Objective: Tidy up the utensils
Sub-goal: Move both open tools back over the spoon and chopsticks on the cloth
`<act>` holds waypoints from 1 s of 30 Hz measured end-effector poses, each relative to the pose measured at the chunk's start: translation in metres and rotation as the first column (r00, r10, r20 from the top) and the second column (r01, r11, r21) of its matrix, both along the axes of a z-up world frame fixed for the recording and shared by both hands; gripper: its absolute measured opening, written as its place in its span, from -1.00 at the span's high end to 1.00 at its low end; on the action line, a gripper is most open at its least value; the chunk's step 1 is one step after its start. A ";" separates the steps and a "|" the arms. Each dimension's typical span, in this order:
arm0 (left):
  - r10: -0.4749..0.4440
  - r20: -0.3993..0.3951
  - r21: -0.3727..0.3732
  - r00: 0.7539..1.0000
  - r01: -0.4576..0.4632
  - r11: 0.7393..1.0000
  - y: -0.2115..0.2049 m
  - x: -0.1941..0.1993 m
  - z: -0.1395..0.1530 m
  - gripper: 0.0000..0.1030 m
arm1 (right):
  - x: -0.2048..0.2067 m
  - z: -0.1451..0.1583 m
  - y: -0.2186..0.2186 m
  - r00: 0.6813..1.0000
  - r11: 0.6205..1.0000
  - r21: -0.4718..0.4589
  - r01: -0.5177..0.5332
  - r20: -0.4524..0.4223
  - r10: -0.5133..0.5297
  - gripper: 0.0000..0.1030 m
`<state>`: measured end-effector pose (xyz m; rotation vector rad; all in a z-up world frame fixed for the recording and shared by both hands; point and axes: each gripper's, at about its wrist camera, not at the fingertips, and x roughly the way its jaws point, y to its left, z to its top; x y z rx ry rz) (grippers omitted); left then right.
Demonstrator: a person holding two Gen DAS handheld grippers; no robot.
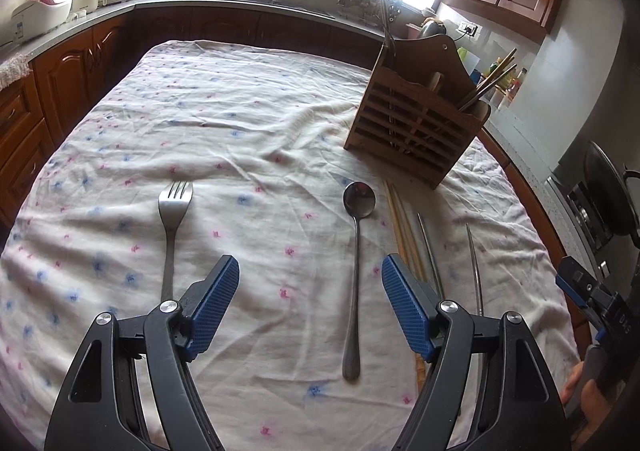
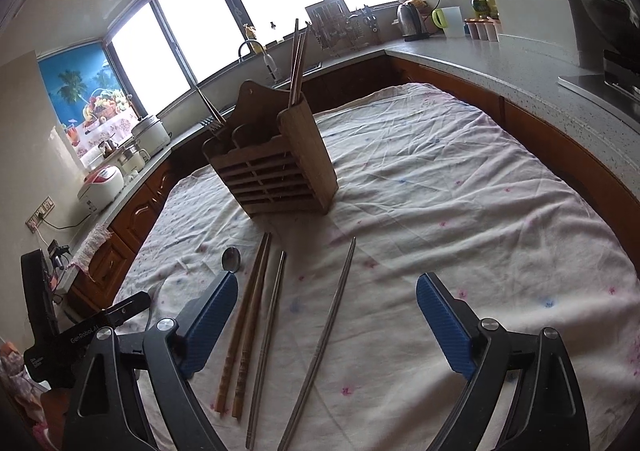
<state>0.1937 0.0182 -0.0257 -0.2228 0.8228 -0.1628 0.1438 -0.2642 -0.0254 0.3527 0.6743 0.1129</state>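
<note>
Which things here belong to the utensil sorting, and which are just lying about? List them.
For the job:
- slatted wooden utensil holder
- steel fork
- steel spoon
- brown wooden chopstick pair
- two loose steel chopsticks

Lying about:
- white and red rice cooker
- steel electric kettle
- flowered white tablecloth

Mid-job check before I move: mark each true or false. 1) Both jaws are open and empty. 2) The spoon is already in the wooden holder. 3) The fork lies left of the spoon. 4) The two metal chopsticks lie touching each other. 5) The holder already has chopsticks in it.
1) True: left gripper and right gripper hold nothing.
2) False: the spoon lies on the cloth.
3) True: the fork is on its left.
4) False: the metal chopsticks lie apart.
5) True: chopsticks stand in the wooden holder.
</note>
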 end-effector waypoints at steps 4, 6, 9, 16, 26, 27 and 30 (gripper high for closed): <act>-0.001 -0.017 0.007 1.000 0.001 1.000 -0.002 -0.002 -0.007 -0.46 | -0.001 -0.008 0.007 1.000 1.000 -0.006 -0.020 -0.017 0.020 -0.80; 0.001 -0.023 0.009 1.000 -0.001 1.000 -0.003 -0.002 -0.009 -0.46 | 0.000 -0.011 0.009 0.999 1.000 -0.006 -0.029 -0.023 0.029 -0.80; 0.002 -0.026 0.013 1.000 -0.002 1.000 -0.003 0.000 -0.011 -0.46 | 0.002 -0.012 0.011 0.999 0.999 -0.008 -0.036 -0.027 0.036 -0.80; -0.013 -0.034 0.025 0.999 0.014 1.000 -0.009 0.010 -0.015 -0.46 | 0.014 -0.016 0.015 0.998 0.999 -0.023 -0.048 -0.039 0.047 -0.79; -0.052 -0.057 0.048 0.997 0.055 0.997 -0.018 0.040 -0.018 -0.46 | 0.039 -0.026 0.017 0.996 0.997 -0.045 -0.057 -0.078 0.053 -0.77; -0.059 -0.059 0.052 0.996 0.062 0.997 -0.020 0.044 -0.018 -0.46 | 0.041 -0.028 0.017 0.995 0.997 -0.046 -0.056 -0.083 0.052 -0.76; -0.082 -0.064 0.067 0.995 0.087 0.994 -0.025 0.055 -0.019 -0.46 | 0.049 -0.031 0.017 0.994 0.997 -0.045 -0.057 -0.100 0.052 -0.65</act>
